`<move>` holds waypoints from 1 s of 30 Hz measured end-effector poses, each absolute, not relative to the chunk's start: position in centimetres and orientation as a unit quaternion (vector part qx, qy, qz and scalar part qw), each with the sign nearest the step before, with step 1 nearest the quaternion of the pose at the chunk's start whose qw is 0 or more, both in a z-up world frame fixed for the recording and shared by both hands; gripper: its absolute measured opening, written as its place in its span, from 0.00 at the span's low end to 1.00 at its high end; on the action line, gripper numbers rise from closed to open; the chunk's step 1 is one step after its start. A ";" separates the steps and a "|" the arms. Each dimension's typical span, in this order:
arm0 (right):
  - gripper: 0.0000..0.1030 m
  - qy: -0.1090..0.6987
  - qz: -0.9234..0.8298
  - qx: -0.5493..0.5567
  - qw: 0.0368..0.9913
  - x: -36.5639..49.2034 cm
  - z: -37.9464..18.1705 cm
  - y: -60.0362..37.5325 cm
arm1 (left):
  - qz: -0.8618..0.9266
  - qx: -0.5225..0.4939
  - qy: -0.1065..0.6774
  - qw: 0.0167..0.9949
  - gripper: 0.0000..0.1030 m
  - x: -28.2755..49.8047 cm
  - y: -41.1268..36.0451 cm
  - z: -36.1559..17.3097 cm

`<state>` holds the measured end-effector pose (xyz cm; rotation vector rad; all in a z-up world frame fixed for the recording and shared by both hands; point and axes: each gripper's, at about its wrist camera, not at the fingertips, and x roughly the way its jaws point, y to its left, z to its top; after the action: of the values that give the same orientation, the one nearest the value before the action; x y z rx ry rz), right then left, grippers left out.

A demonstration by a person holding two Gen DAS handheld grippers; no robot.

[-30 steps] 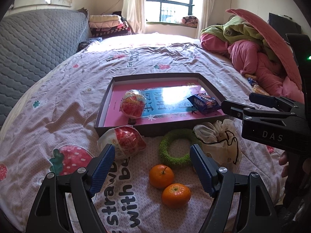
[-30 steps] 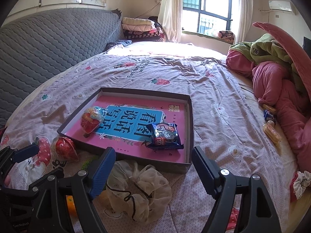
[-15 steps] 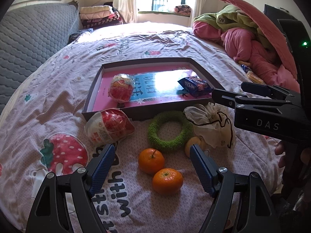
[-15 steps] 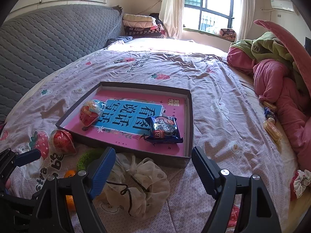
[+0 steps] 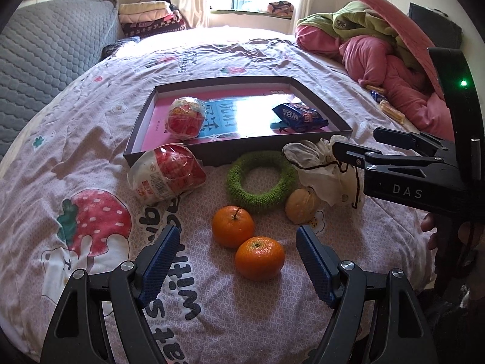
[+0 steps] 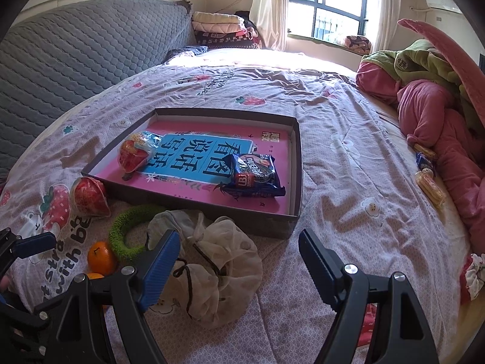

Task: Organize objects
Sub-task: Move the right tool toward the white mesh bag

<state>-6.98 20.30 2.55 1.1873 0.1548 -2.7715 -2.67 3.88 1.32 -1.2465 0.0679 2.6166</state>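
My left gripper [image 5: 238, 257] is open and empty, its jaws either side of the nearer orange [image 5: 259, 257]; a second orange [image 5: 232, 226] lies just beyond. A green ring [image 5: 262, 181], a pale round fruit [image 5: 301, 206], a mesh drawstring bag [image 5: 326, 170] and a red snack bag [image 5: 168, 176] lie before the shallow box [image 5: 169, 163]. The box holds another red snack bag [image 5: 185, 116] and a blue packet [image 5: 300, 116]. My right gripper [image 6: 239, 262] is open and empty over the mesh bag [image 6: 218, 267], near the box [image 6: 298, 163].
A heap of pink and green bedding [image 5: 379, 48] lies at the right. Small snack packets [image 6: 429, 176] lie beside it. A grey quilted headboard [image 6: 75, 54] runs along the left. Folded blankets [image 6: 224, 27] sit at the far end by the window.
The left gripper has drawn back and lowered toward the oranges, which now lie between its jaws. A pale round fruit has come into view. The right gripper shifted slightly back.
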 end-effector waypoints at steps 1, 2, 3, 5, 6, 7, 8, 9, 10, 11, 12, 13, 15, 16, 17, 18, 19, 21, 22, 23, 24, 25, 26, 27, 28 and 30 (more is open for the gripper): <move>0.78 0.053 -0.916 0.392 0.060 -6.9 2.5 20.4 | 0.895 -0.430 0.021 0.117 0.78 -2.8 3.7 1.1; 0.78 0.054 -0.916 0.392 0.060 -6.8 2.5 20.4 | 0.893 -0.435 0.015 0.115 0.78 -2.8 3.6 0.9; 0.78 0.053 -0.917 0.391 0.061 -6.7 2.5 20.5 | 0.891 -0.440 0.006 0.114 0.78 -2.9 3.4 0.7; 0.78 0.049 -0.918 0.390 0.062 -6.6 2.5 20.7 | 0.885 -0.451 -0.006 0.116 0.78 -3.1 3.3 0.3; 0.78 0.048 -0.917 0.391 0.064 -6.6 2.4 20.7 | 0.884 -0.452 -0.008 0.118 0.78 -3.0 3.4 0.2; 0.78 0.046 -0.917 0.392 0.064 -6.7 2.4 20.9 | 0.884 -0.452 -0.007 0.117 0.78 -3.0 3.4 0.1; 0.78 0.045 -0.916 0.393 0.064 -6.7 2.3 20.9 | 0.885 -0.451 -0.005 0.115 0.78 -2.8 3.5 0.1; 0.78 0.044 -0.915 0.395 0.065 -6.7 2.2 21.0 | 0.886 -0.449 -0.005 0.115 0.78 -2.7 3.6 0.1; 0.78 0.042 -0.915 0.396 0.065 -6.7 2.2 21.1 | 0.886 -0.449 -0.004 0.115 0.78 -2.7 3.6 0.1; 0.78 0.041 -0.914 0.398 0.066 -6.7 2.1 21.2 | 0.886 -0.449 -0.006 0.114 0.78 -2.6 3.7 0.0; 0.78 0.040 -0.913 0.399 0.070 -6.6 2.0 21.2 | 0.885 -0.451 -0.007 0.115 0.78 -2.6 3.7 0.0; 0.78 0.039 -0.913 0.400 0.072 -6.6 2.0 21.2 | 0.883 -0.454 -0.008 0.117 0.78 -2.6 3.8 -0.1; 0.78 0.038 -0.912 0.401 0.077 -6.5 1.8 21.1 | 0.881 -0.457 -0.004 0.119 0.78 -2.5 4.1 -0.4; 0.78 0.039 -0.911 0.402 0.078 -6.5 1.7 21.1 | 0.881 -0.458 -0.003 0.118 0.78 -2.5 4.2 -0.5; 0.78 0.040 -0.910 0.404 0.078 -6.5 1.6 21.1 | 0.881 -0.459 -0.001 0.116 0.78 -2.4 4.3 -0.6; 0.78 0.041 -0.910 0.406 0.078 -6.6 1.5 21.0 | 0.881 -0.459 0.002 0.112 0.78 -2.4 4.3 -0.8; 0.78 0.041 -0.909 0.407 0.077 -6.6 1.4 21.0 | 0.881 -0.460 0.002 0.108 0.78 -2.4 4.3 -0.9; 0.78 0.038 -0.908 0.409 0.080 -6.7 1.2 21.1 | 0.879 -0.465 0.001 0.103 0.78 -2.6 4.4 -1.2; 0.78 0.036 -0.907 0.411 0.081 -6.8 1.1 21.1 | 0.879 -0.466 -0.001 0.101 0.78 -2.6 4.3 -1.4; 0.78 0.034 -0.906 0.413 0.082 -6.9 0.9 21.1 | 0.878 -0.468 -0.001 0.098 0.78 -2.7 4.3 -1.5; 0.78 0.032 -0.905 0.416 0.082 -7.0 0.7 21.1 | 0.878 -0.470 -0.001 0.095 0.78 -2.7 4.3 -1.6; 0.78 0.028 -0.903 0.421 0.083 -7.2 0.5 21.2 | 0.877 -0.471 -0.004 0.094 0.78 -2.8 4.2 -1.7; 0.78 0.026 -0.900 0.427 0.085 -7.3 0.2 21.2 | 0.876 -0.473 -0.006 0.092 0.78 -2.9 4.1 -1.8; 0.78 0.024 -0.898 0.431 0.086 -7.4 0.0 21.2 | 0.875 -0.475 -0.008 0.092 0.78 -2.9 4.0 -1.9; 0.78 0.022 -0.897 0.433 0.087 -7.5 -0.1 21.1 | 0.874 -0.477 -0.012 0.092 0.78 -2.9 4.0 -1.9; 0.74 0.024 -0.895 0.437 0.086 -7.6 -0.3 21.0 | 0.875 -0.475 -0.013 0.090 0.78 -3.0 3.9 -2.0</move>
<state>-7.62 21.05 -0.33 1.3020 0.0704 -2.6674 -2.96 3.88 -1.98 -1.4136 -0.0384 2.6016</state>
